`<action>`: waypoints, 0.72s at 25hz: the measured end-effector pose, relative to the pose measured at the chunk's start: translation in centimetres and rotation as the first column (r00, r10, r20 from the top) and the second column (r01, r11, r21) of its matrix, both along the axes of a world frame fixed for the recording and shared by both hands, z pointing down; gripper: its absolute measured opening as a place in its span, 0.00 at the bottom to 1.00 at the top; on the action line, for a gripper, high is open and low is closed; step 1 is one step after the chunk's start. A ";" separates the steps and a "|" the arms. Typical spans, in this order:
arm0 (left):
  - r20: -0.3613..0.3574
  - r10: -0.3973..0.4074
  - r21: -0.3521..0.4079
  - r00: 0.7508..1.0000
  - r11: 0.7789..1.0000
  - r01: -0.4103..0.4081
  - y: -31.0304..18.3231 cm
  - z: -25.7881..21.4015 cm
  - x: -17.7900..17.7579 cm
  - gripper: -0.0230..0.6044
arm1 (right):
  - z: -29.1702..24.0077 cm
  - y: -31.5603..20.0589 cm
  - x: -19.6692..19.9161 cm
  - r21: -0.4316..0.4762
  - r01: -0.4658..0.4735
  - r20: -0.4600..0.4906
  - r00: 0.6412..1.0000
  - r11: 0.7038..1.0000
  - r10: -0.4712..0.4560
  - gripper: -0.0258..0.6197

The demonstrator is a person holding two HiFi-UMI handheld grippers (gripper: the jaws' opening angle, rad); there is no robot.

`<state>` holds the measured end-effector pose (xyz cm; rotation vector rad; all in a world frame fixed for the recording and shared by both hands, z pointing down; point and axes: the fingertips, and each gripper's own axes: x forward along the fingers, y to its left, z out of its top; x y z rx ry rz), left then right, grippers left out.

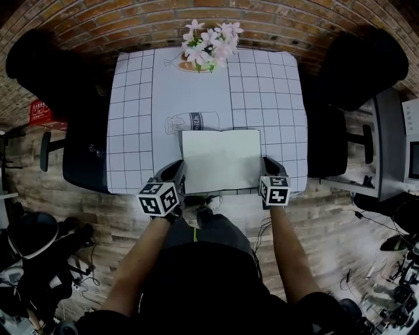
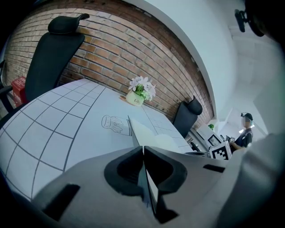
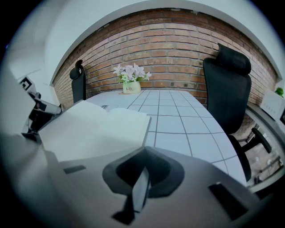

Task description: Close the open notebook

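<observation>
Nearest me, my left gripper sits at the notebook's near left corner. Its jaws are pinched together on a thin pale leaf of the notebook, which the left gripper view shows edge-on, rising from the jaws away from me. My right gripper is at the notebook's right edge. Its jaws are closed on a thin pale strip; I read this as that edge of the notebook, though I cannot tell page from cover.

The notebook lies open at the near edge of the table, on the gridded cloth between the two grippers. Its right half is flat and blank.

Just beyond the notebook's far left corner a bottle drawing is printed on the cloth. Further beyond, at the table's far edge, stands a pot of pale flowers. A black chair stands off to the notebook's far left and another to its far right, with a brick wall behind everything.
</observation>
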<state>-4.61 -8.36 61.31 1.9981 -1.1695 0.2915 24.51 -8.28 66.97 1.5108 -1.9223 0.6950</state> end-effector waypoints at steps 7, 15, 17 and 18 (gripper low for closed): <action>-0.008 0.039 0.067 0.999 0.997 -0.039 0.1 -2.5 1.6 0.09 | 0.0 0.1 0.1 0.000 -0.003 -0.001 1.000 1.000 0.003 0.06; -0.029 0.074 0.116 0.997 0.991 -0.070 0.0 -4.6 3.1 0.09 | 0.0 0.1 -0.1 0.003 0.005 0.004 1.000 1.000 -0.005 0.06; -0.040 0.083 0.126 0.996 0.989 -0.077 0.0 -5.1 3.7 0.09 | 0.0 0.0 -0.1 0.004 0.008 0.004 1.000 1.000 -0.008 0.06; -0.045 0.090 0.132 0.995 0.988 -0.083 0.0 -5.4 4.0 0.09 | 0.0 0.0 -0.1 0.005 0.009 0.004 1.000 1.000 -0.009 0.06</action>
